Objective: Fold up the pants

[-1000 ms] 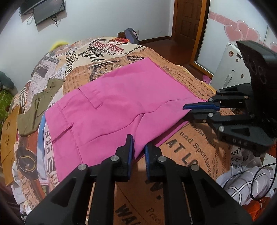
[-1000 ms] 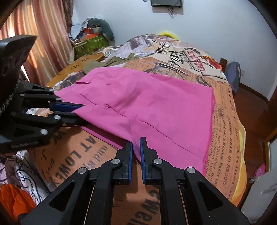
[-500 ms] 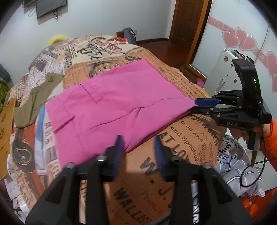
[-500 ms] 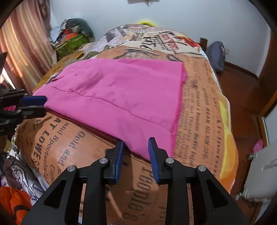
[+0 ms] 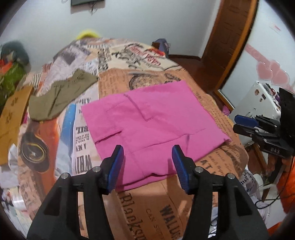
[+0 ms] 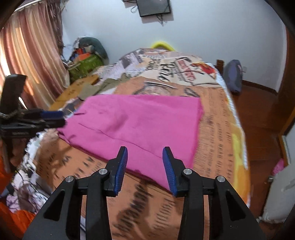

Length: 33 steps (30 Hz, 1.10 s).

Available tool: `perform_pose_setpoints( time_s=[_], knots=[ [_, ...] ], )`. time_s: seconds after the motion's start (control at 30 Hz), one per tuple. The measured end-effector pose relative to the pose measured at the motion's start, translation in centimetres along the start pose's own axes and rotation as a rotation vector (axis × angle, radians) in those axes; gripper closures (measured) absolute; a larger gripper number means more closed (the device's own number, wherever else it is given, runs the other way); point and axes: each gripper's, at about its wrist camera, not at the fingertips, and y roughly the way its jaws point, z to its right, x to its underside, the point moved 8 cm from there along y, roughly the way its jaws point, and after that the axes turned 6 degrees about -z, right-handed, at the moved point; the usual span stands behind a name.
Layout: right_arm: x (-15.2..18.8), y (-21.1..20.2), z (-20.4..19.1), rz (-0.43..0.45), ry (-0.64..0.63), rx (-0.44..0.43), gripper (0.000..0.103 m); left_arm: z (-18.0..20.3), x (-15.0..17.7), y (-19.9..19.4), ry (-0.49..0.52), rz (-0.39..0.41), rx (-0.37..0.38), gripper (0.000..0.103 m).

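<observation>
One pair of pink pants (image 5: 153,118) lies folded on the bed (image 5: 160,208), the only pink garment there. Beyond the pink pants, toward the wall, lies one olive-green garment (image 5: 60,96). Two claws are in view: the left claw (image 5: 147,166) with two blue-padded fingers spread apart at the pants' near edge, and the right claw (image 6: 144,167), likewise with two blue-padded fingers spread. One flat cardboard piece (image 5: 11,118) sits past the olive garment, away from the pants. One dark screen (image 6: 154,7) hangs on the wall beyond the pants. One blue bag (image 6: 234,75) rests on the floor beside the bed, off the pants' far corner
</observation>
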Motion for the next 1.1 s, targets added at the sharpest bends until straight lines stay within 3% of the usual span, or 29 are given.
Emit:
perform_pose_setpoints(
  time_s=[0.13,0.27,0.33,0.57,1.1],
  knots=[
    [0.4,3.3,-0.9,-0.055,0.005,-0.035,0.067,-1.0,1.1,2.2,-0.025,-0.054,-0.016,0.049],
    [2.1,5.9,0.0,-0.126,0.026,-0.052,0.067,-2.3,1.9,2.7,-0.042,-0.052,-0.03,0.048],
    [2.4,5.9,1.1,-0.132,0.058,-0.057,0.067,-3.0,2.2,2.9,-0.049,-0.058,-0.039,0.041],
    [4.2,5.8,5.0,-0.175,0.071,0.068,0.067,-3.9,2.7,3.5,-0.078,-0.068,0.003,0.035],
    [7.3,4.2,9.8,-0.204,0.15,0.185,0.067,-3.9,2.9,2.9,-0.046,-0.055,-0.027,0.032]
  ],
)
